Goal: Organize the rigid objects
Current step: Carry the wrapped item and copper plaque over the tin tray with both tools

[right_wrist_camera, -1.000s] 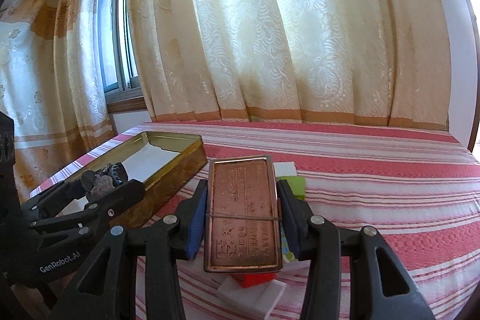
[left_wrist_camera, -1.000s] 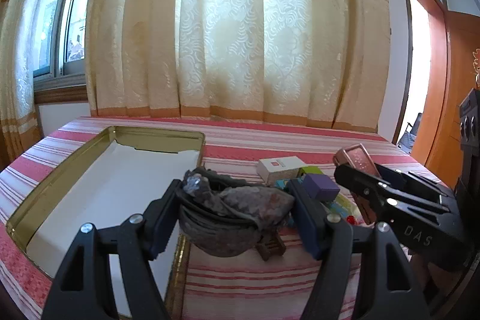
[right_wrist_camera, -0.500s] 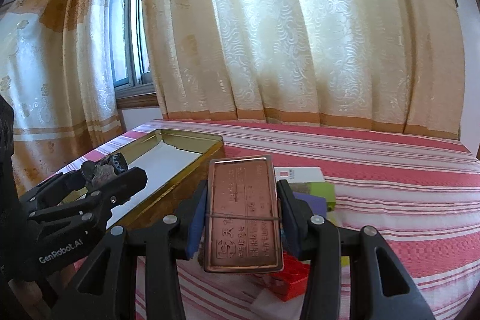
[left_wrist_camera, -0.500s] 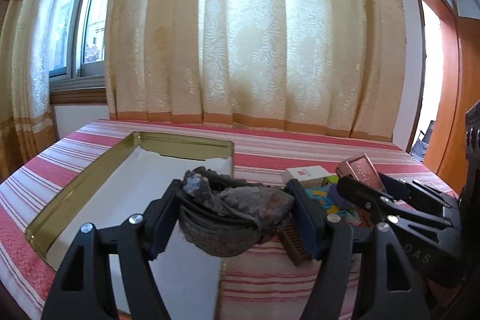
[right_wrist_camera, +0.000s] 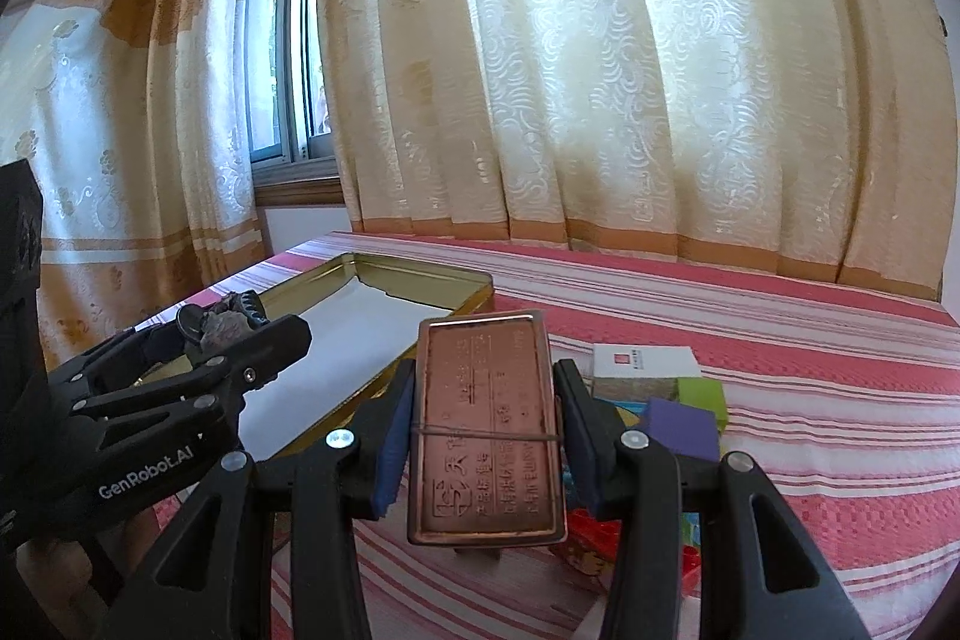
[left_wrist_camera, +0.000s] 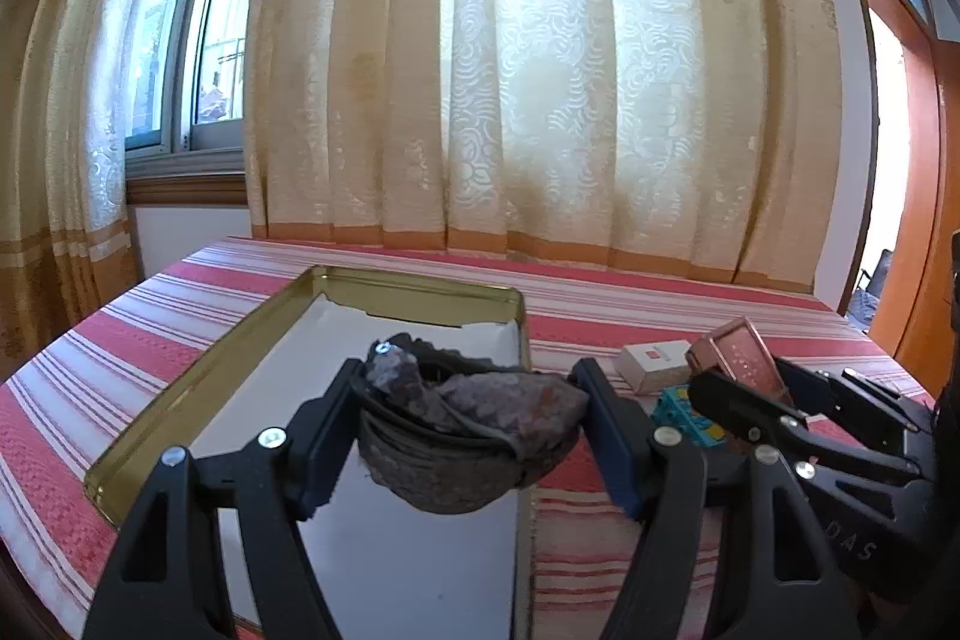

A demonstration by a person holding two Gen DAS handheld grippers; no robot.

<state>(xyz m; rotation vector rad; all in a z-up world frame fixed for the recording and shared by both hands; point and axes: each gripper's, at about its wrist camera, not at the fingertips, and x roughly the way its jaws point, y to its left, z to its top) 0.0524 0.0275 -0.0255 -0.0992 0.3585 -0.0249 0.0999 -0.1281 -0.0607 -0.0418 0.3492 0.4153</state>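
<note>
Both grippers are carrying loads at once here. The left gripper [left_wrist_camera: 468, 430] is clamping a dark, rough-skinned bowl-shaped piece [left_wrist_camera: 462, 430] between its blue pads, jaws standing fairly wide around it, and it is hanging over the near right part of the gold tin tray [left_wrist_camera: 180, 400] – over the white liner, not resting on it as far as the left wrist view shows. The right gripper [right_wrist_camera: 486, 436] is gripping a flat copper-coloured tin [right_wrist_camera: 486, 424] by its long sides, jaws narrow, a thin band running across the tin's face; it is hovering above the striped tablecloth [right_wrist_camera: 780, 400], just right of the tray's wall.

As for progress, the tray is looking bare inside, nothing lying on the liner that either view shows, so the sorting is reading as barely begun. Waiting on the cloth are a white box [right_wrist_camera: 645, 361], a green block [right_wrist_camera: 702, 394], a purple block [right_wrist_camera: 684, 433], something teal [left_wrist_camera: 681, 409] and a red item half hidden under the copper tin [right_wrist_camera: 591, 523]. Judging from this, two deliveries are under way and the rest of the little pile – still out on the cloth – is yet to be fetched
</note>
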